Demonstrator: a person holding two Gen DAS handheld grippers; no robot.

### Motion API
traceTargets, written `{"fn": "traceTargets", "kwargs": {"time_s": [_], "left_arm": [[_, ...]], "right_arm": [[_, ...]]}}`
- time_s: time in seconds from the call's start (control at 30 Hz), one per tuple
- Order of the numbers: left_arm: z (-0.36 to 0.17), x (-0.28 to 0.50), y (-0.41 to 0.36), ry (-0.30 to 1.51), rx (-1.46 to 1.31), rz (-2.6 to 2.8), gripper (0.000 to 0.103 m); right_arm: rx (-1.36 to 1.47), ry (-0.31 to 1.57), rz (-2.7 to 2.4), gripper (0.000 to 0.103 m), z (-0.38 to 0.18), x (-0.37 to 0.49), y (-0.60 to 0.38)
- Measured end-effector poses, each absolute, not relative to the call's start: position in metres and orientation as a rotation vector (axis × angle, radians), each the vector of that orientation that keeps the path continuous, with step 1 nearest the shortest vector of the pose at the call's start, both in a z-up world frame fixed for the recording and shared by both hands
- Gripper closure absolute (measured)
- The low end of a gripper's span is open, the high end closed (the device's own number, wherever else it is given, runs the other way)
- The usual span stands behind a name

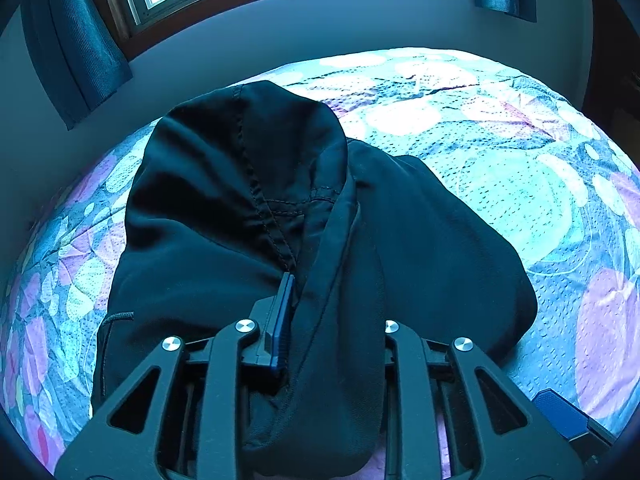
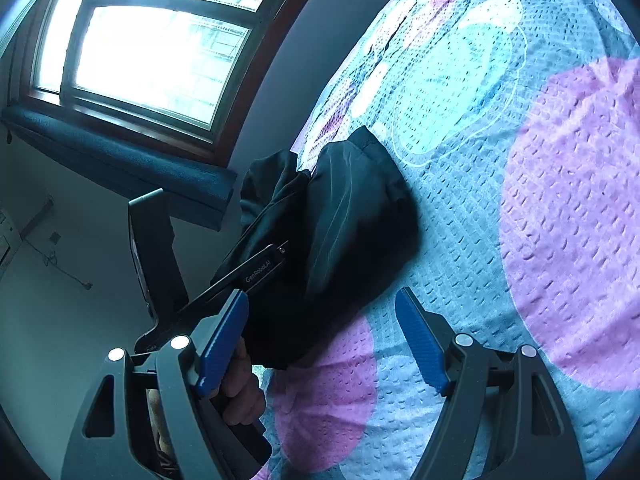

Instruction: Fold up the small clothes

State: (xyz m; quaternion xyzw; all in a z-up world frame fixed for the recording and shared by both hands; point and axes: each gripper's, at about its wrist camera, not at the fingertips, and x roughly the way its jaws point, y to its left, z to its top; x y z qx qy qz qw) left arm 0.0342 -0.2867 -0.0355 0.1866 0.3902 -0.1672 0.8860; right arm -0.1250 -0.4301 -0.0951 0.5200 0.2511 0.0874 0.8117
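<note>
A small black garment (image 1: 248,200) with stitched seams lies bunched on the floral bedspread (image 1: 500,152). My left gripper (image 1: 308,284) is shut on a fold of it; cloth drapes over the jaws and hides the right finger. In the right wrist view the same black garment (image 2: 352,216) hangs from the other gripper's body (image 2: 256,272) at centre left. My right gripper (image 2: 322,304) is open and empty, its blue pads (image 2: 420,340) just in front of the garment's near edge, above the bedspread (image 2: 560,200).
A window (image 2: 152,52) with dark curtains (image 1: 76,40) and a grey wall (image 1: 320,32) stand beyond the bed's far edge. The person's hand (image 2: 240,392) holds the left gripper's handle. The right gripper's fingertip (image 1: 560,412) shows at lower right in the left wrist view.
</note>
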Motion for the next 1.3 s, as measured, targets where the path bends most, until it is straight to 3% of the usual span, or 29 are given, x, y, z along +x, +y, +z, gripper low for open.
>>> {"fn": "traceTargets", "kwargs": {"time_s": [0.1, 0.17, 0.23, 0.5, 0.6, 0.77, 0.93, 1.07, 1.3], "left_arm": [[-0.035, 0.031, -0.288, 0.818, 0.394, -0.342, 0.072], [-0.034, 0.024, -0.291, 0.804, 0.413, -0.368, 0.048], [-0.032, 0.017, -0.294, 0.768, 0.435, -0.347, 0.043], [-0.007, -0.005, -0.279, 0.689, 0.379, -0.371, 0.040], [0.012, -0.028, -0.259, 0.653, 0.311, -0.441, 0.029], [0.033, -0.072, -0.216, 0.576, 0.259, -0.553, 0.024], [0.017, -0.085, -0.162, 0.519, 0.296, -0.447, 0.020], [-0.006, -0.058, -0.127, 0.573, 0.280, -0.321, 0.020], [-0.031, -0.035, -0.111, 0.666, 0.220, -0.316, 0.020]], "right_arm": [[1.110, 0.533, 0.186, 0.028, -0.095, -0.125, -0.430], [1.112, 0.530, 0.185, 0.028, -0.096, -0.125, -0.430], [1.127, 0.511, 0.177, 0.028, -0.096, -0.128, -0.432], [1.166, 0.477, 0.182, 0.028, -0.098, -0.132, -0.437], [1.169, 0.473, 0.182, 0.028, -0.098, -0.132, -0.438], [1.158, 0.475, 0.175, 0.028, -0.097, -0.132, -0.438], [1.133, 0.458, 0.128, 0.028, -0.080, -0.139, -0.440], [1.130, 0.478, 0.213, 0.028, -0.054, -0.121, -0.433], [1.102, 0.725, 0.361, 0.026, -0.036, -0.012, -0.406]]}}
